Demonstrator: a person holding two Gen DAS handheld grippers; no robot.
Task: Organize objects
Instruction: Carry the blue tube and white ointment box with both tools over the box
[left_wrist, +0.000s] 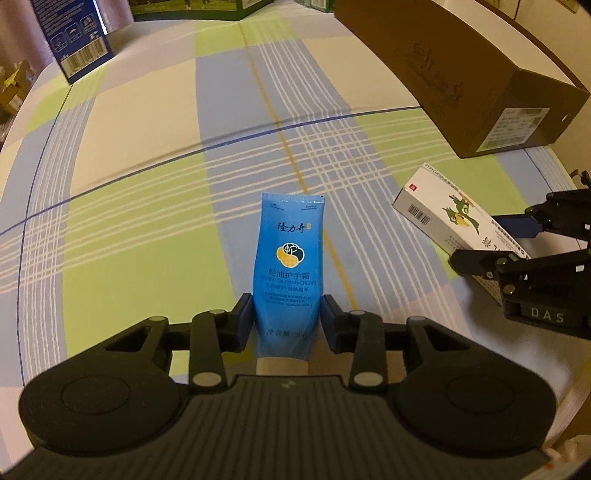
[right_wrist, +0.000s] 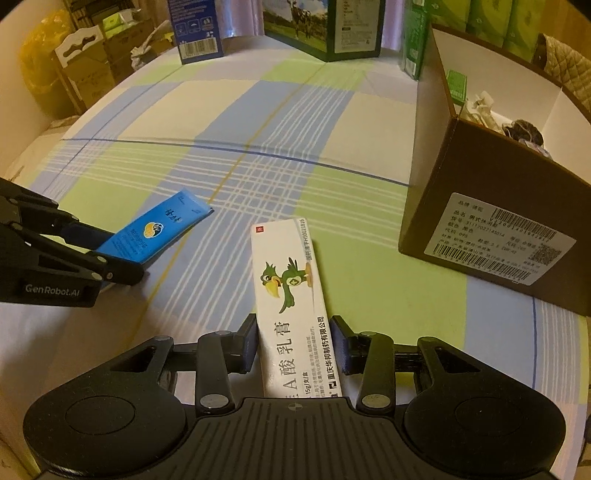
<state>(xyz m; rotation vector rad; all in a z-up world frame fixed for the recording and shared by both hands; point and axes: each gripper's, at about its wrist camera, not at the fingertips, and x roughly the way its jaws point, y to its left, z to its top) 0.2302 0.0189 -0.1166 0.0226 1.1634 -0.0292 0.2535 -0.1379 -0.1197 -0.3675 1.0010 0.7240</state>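
Closing in on both at once: left gripper (left_wrist: 288, 319) is spread around the blue tube (left_wrist: 289, 264), right gripper (right_wrist: 295, 343) spread around the white carton (right_wrist: 291, 302), both flat on the tablecloth (left_wrist: 147, 147). I'd squeeze evenly mid-body, lift straight, then head for the brown box (right_wrist: 491, 206).

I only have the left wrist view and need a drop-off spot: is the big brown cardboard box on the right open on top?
Observer: Yes. The right wrist view shows the big brown cardboard box open on top, with white inner walls.
Operator: Is anything in it already?
Observer: Yes, crumpled pale and dark items lie inside. I can't identify them.
Operator: How does the right hand-held gripper sit on the white carton?
Observer: The white rectangular parrot-printed carton lies lengthwise between the blue pads of the right hand-held gripper. Whether the pads are pressing on it is unclear.
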